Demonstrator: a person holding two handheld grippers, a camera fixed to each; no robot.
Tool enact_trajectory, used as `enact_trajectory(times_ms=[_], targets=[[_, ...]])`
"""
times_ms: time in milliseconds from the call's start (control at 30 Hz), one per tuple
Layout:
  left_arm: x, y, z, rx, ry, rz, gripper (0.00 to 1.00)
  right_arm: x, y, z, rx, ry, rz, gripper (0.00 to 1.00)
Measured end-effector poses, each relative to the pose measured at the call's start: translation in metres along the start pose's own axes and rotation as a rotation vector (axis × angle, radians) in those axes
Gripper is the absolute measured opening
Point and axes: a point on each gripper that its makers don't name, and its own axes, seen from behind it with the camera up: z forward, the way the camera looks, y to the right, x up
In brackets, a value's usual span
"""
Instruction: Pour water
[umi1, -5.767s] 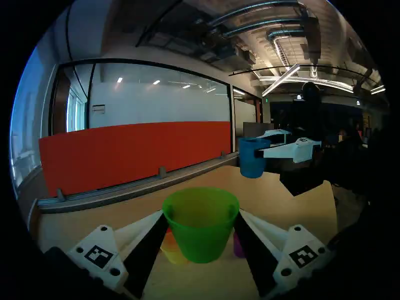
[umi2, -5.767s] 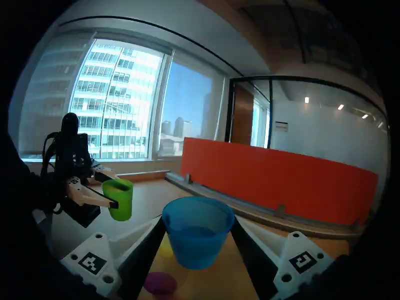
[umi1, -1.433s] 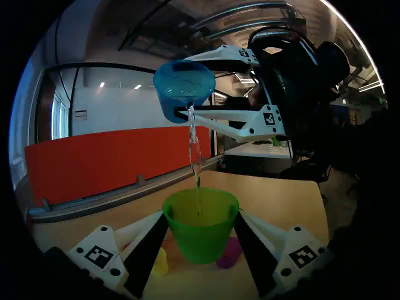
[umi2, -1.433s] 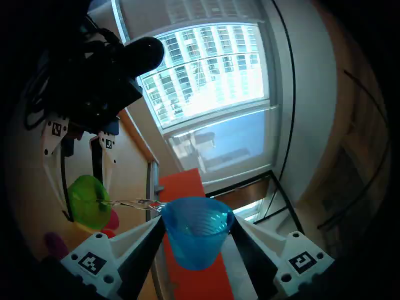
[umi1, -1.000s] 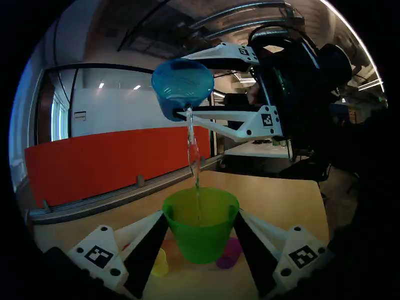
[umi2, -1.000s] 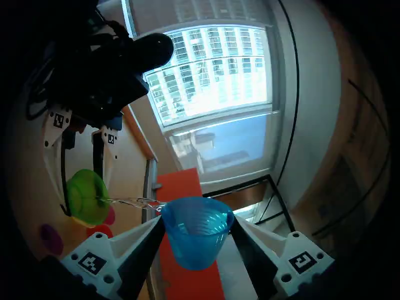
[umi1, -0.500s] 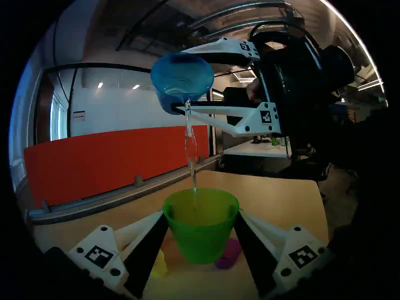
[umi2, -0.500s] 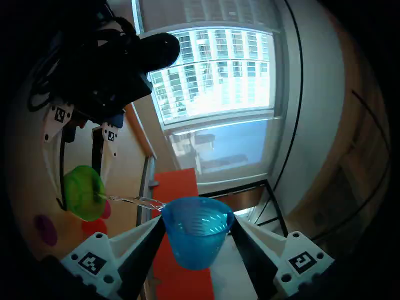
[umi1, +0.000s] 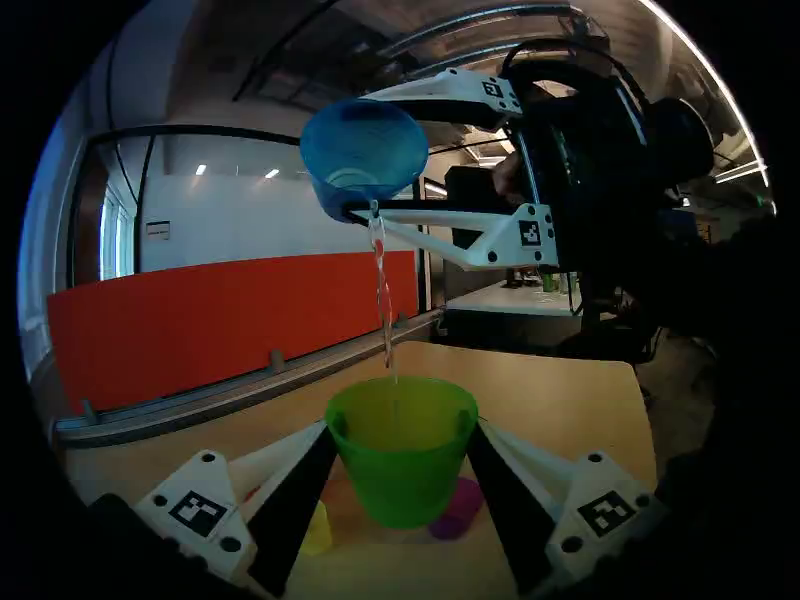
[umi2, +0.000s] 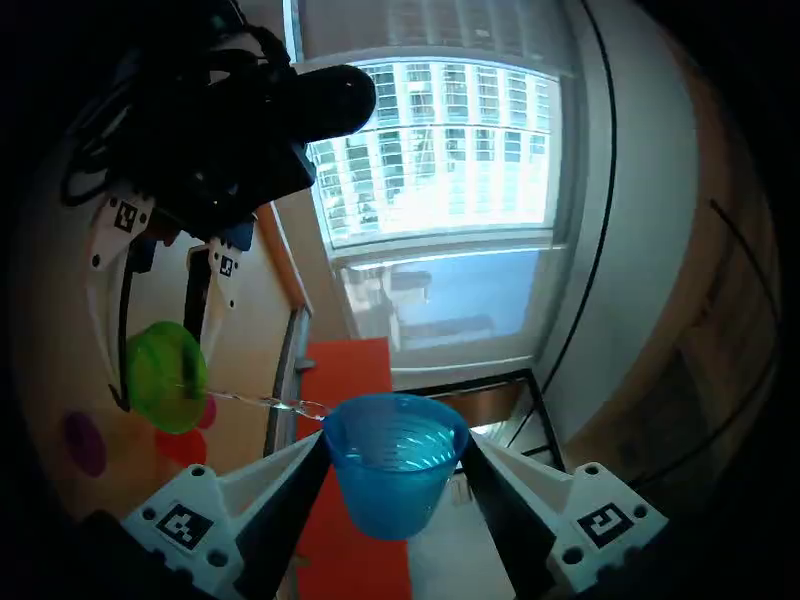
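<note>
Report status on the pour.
Left gripper shut on green cup, upright. Right gripper shut on blue cup, tipped above it. Thin water stream falling into green cup, nothing blocking it.

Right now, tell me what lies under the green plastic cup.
Below the green plastic cup, a purple piece and a yellow piece lie on the tan tabletop. The cup covers whatever sits directly beneath it.

One blue cup (umi1: 363, 160), translucent plastic, is tipped steeply and raised above the green cup (umi1: 402, 460); a little water is seen inside. One thin water stream (umi1: 381, 290) is poured from its lower rim. The green cup, translucent plastic, is kept upright beneath the stream.
</note>
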Motion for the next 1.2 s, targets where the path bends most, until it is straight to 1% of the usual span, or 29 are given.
enact_trajectory(times_ms=[700, 1000, 1200], targets=[[0.000, -0.001, -0.001, 0.002, 0.004, -0.004, 0.85, 0.012, 0.009, 0.006, -0.014, 0.006, -0.121, 0.91], [0.003, -0.001, -0.002, 0.002, 0.009, -0.008, 0.85, 0.018, 0.014, 0.007, -0.030, 0.009, -0.164, 0.91], [0.002, -0.001, -0.001, 0.005, 0.010, -0.009, 0.85, 0.020, 0.014, 0.007, -0.029, 0.008, -0.197, 0.91]])
